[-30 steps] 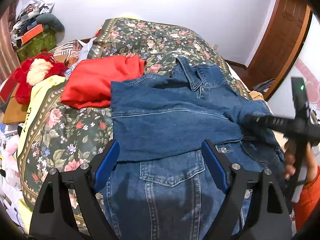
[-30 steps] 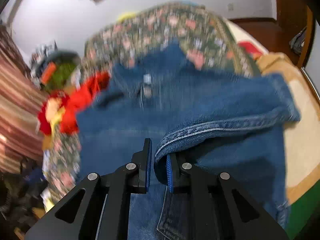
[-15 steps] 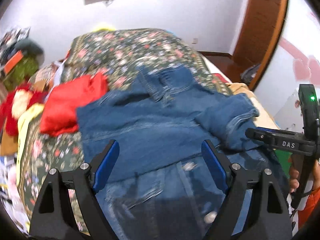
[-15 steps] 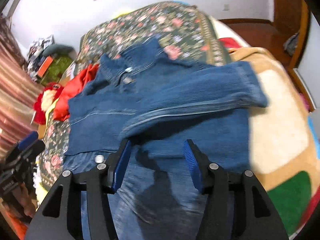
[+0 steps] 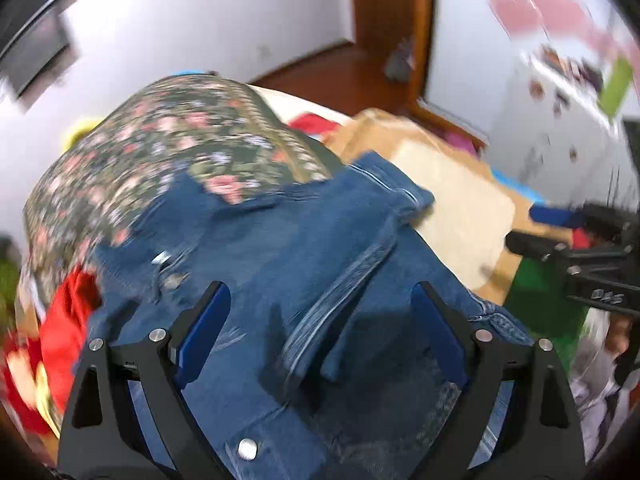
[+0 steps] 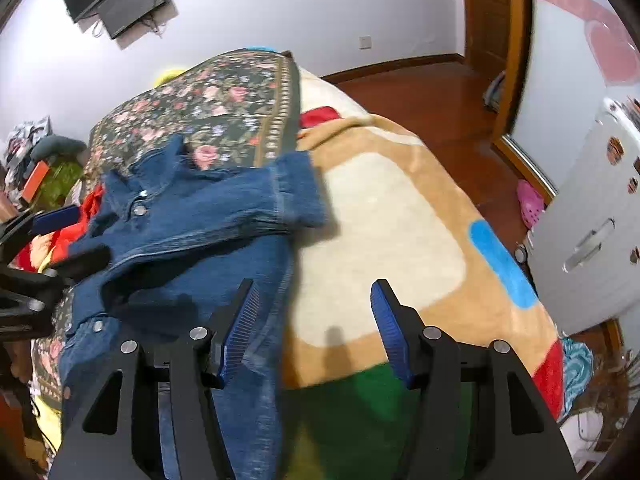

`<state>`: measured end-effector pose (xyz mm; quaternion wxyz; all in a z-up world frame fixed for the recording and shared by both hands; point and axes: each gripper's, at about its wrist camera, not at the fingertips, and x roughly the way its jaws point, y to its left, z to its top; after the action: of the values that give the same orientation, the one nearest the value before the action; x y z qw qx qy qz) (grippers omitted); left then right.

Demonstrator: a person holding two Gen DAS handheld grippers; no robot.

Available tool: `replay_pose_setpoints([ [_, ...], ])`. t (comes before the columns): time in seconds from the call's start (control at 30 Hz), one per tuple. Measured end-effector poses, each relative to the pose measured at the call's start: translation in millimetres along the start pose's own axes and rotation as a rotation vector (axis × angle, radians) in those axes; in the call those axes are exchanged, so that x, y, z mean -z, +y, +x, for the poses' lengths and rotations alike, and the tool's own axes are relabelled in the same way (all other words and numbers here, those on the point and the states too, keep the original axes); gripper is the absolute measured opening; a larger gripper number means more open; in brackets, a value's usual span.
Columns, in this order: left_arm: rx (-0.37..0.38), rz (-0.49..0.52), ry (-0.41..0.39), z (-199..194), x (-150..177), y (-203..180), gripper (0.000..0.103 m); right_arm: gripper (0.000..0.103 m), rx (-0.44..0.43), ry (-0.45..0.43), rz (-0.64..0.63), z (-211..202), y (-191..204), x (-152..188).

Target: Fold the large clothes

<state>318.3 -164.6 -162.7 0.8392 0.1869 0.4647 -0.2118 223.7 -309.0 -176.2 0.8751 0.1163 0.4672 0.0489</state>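
A blue denim jacket [image 5: 304, 264] lies on the bed, one sleeve folded across its body with the cuff [image 6: 294, 196] at the right edge. My left gripper [image 5: 320, 336] is open and empty, hovering over the jacket's middle. My right gripper [image 6: 312, 320] is open and empty, above the jacket's right edge and the beige blanket [image 6: 384, 240]. The right gripper also shows in the left wrist view [image 5: 576, 256] at the far right; the left gripper shows in the right wrist view [image 6: 36, 256] at the far left.
A floral bedspread [image 6: 208, 108] covers the bed's far half. A red garment [image 5: 64, 332] lies left of the jacket. A white cabinet [image 6: 596, 240] stands right of the bed, a wooden door [image 6: 496, 28] beyond. Clutter [image 6: 44, 160] sits at the far left.
My right gripper let go of the sleeve, opened and moved right over the blanket. The sleeve now lies across the jacket. My left gripper swung right over the jacket, still open.
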Motion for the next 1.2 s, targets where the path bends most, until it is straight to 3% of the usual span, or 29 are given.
replay_pose_setpoints([
  [0.17, 0.05, 0.079, 0.103, 50.9, -18.2, -19.5, 0.092, 0.055, 0.011, 0.026, 0.019, 8.7, -16.2, 3.4],
  [0.27, 0.031, 0.108, 0.117, 72.8, -24.2, -24.5, 0.081, 0.055, 0.019, 0.047, 0.012, 15.5, -20.6, 3.4],
  [0.47, 0.059, 0.029, 0.131, 104.2, -31.7, -17.5, 0.054, 0.055, 0.01, 0.066, 0.001, 21.9, -25.5, 1.4],
  [0.63, 0.088, -0.065, 0.069, 88.5, -33.8, 4.3, 0.012, 0.055, -0.004, 0.064, -0.011, 22.6, -20.2, -2.2],
  [0.8, 0.092, -0.178, -0.016, 51.0, -32.8, 43.3, 0.007, 0.055, -0.034, 0.058, -0.023, 21.9, -4.8, -7.9],
  [0.93, 0.052, -0.272, -0.123, 1.8, -12.1, 88.5, 0.007, 0.055, -0.055, 0.05, -0.066, 20.9, 15.1, -12.4],
  [1.07, -0.014, -0.383, -0.18, -39.4, 37.0, 137.3, 0.007, 0.055, -0.07, 0.059, -0.112, 23.0, 34.8, -10.6],
  [1.2, -0.04, -0.495, -0.147, -46.0, 98.0, 170.3, 0.009, 0.057, -0.072, 0.112, -0.15, 38.6, 50.8, -2.1],
])
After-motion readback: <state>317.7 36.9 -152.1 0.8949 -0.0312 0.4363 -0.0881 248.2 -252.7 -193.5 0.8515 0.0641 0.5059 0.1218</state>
